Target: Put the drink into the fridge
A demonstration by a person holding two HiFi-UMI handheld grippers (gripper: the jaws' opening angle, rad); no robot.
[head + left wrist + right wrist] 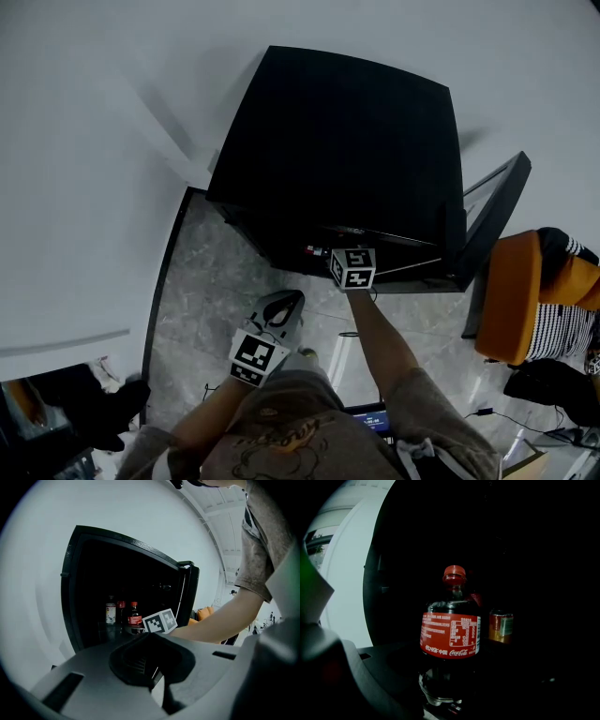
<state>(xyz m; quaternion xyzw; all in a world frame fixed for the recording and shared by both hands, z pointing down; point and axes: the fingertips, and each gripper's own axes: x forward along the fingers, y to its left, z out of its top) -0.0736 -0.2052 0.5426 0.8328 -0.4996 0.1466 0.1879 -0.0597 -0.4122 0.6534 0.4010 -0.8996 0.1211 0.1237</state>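
Observation:
A black mini fridge (337,159) stands on the floor with its door (492,220) swung open to the right. My right gripper (447,695) reaches into the dark interior; only its marker cube (353,267) shows from above. A cola bottle (450,634) with a red cap and red label stands upright between its jaws, which are shut on the bottle's lower body. The same bottle (135,619) appears on the shelf in the left gripper view. My left gripper (291,302) hangs shut and empty in front of the fridge, low over the floor.
Inside the fridge a white-labelled bottle (110,612) and a red-capped one (121,605) stand left of the cola, and a can (501,626) sits behind it. An orange chair (516,295) with striped cloth (558,328) stands right of the door. White walls flank the fridge.

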